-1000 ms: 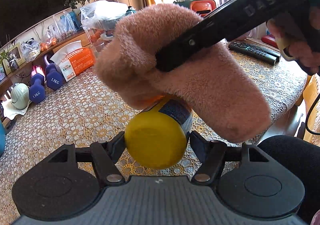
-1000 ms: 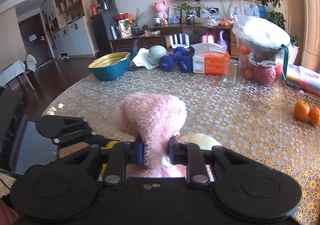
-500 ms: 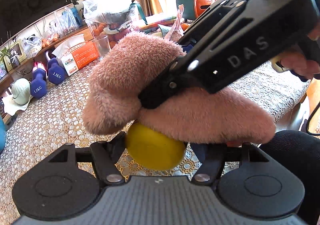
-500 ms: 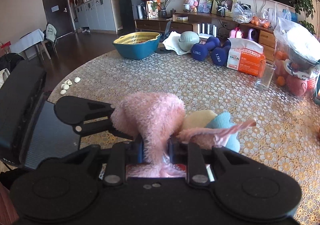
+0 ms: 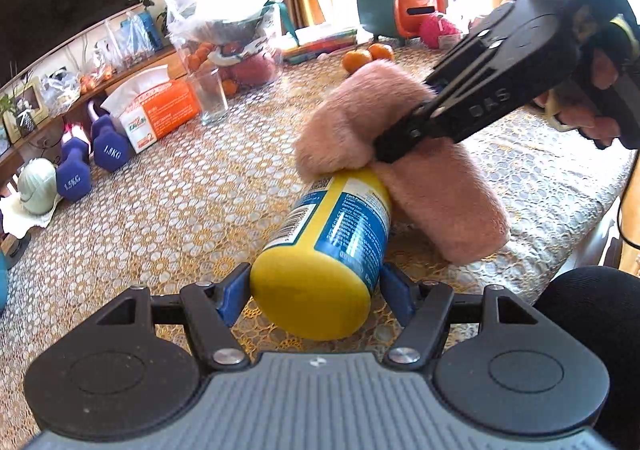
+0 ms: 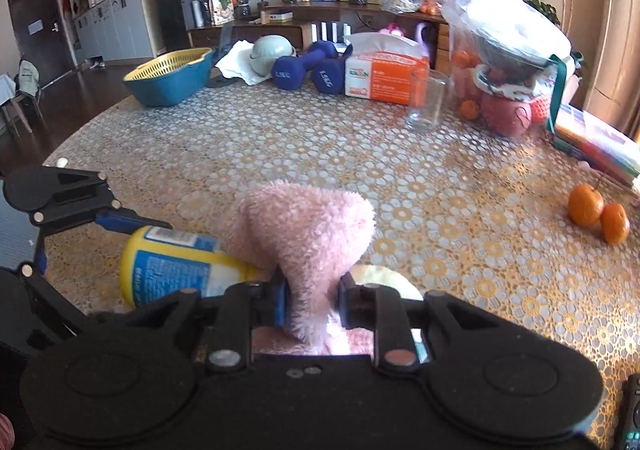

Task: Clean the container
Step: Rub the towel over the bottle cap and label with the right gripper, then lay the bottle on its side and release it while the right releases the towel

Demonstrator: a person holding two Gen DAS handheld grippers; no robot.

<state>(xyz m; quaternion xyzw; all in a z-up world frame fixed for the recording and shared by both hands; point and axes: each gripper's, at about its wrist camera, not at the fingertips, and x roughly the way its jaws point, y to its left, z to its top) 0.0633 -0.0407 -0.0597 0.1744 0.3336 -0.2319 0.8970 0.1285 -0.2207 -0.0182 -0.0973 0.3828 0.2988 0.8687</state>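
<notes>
A yellow container (image 5: 324,250) with a blue and white label lies on its side above the lace tablecloth, its base toward the left wrist camera. My left gripper (image 5: 314,290) is shut on it near the base. A fluffy pink cloth (image 5: 384,153) drapes over the container's far end, pinched by my right gripper (image 5: 396,141), which a hand holds from the upper right. In the right wrist view the pink cloth (image 6: 308,234) stands up between the right gripper's (image 6: 310,300) fingers, and the container (image 6: 176,262) lies to its left.
On the table (image 6: 360,153) stand a glass (image 6: 426,99), an orange tissue box (image 6: 384,75), blue dumbbells (image 6: 304,67), a teal basket (image 6: 170,79) and a bagged fruit bowl (image 6: 508,49). Two oranges (image 6: 596,209) lie at the right. A remote (image 6: 630,414) is at the bottom right.
The pink cloth has slid from the container's base toward its far end, uncovering the label. The right gripper has pulled farther from the left wrist camera.
</notes>
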